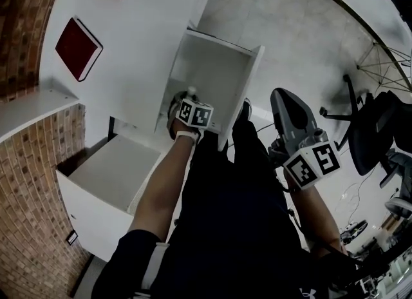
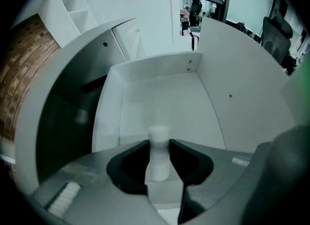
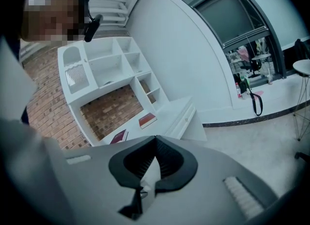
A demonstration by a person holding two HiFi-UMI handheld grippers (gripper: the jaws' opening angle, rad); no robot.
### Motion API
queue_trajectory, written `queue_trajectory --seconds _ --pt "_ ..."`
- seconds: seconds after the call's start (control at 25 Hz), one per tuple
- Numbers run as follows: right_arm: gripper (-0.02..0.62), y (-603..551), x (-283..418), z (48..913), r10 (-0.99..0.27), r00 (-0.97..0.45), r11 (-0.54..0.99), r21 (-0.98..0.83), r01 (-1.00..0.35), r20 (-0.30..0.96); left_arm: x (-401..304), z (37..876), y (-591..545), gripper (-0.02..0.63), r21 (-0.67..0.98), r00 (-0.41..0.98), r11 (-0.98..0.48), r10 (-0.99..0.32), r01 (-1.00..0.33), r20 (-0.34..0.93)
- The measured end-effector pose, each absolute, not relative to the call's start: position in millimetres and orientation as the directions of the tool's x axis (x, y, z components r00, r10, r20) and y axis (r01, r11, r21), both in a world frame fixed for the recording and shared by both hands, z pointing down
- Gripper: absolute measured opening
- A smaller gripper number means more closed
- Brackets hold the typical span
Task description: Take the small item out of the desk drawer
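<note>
Pinching the small white item [image 2: 158,155] at its narrow waist, left tool [image 2: 158,145] is gripping something probably light, stiff and slick; right tool [image 3: 155,144] is idling, pressed together.

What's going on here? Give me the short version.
A person is working with a handheld gripper in each hand. The left gripper has its fingers shut on a small white bottle-shaped item, held upright at the near end of the open white desk drawer. The item does not look clear of the drawer yet. The right gripper hangs off to the side, away from the drawer, fingers together on nothing.
</note>
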State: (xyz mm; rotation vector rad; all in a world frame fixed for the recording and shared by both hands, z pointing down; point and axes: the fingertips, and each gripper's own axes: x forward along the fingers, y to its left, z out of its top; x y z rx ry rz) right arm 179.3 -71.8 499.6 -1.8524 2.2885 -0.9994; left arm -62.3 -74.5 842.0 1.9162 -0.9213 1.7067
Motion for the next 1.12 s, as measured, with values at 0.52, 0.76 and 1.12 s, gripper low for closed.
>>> queue_trajectory --seconds 0.52,0.76,1.12 --pt "0.003 -94 129 459 -0.867 -0.400 0.233 -0.467 -0.853 0.298 -38 719 -96 0.140 -0.007 0.291 -0.611 -0.387 -0.792 0.875" --pt "0.002 -99 116 440 -0.864 -0.431 0.284 -0.453 -0.845 0.262 -44 656 -111 0.140 0.011 0.350 -0.560 -0.502 -0.828 0.791" --pt "0.002 -110 106 404 -0.869 -0.454 0.339 -0.434 -0.835 0.195 -50 554 -132 0.140 -0.005 0.421 -0.538 -0.667 -0.843 0.614"
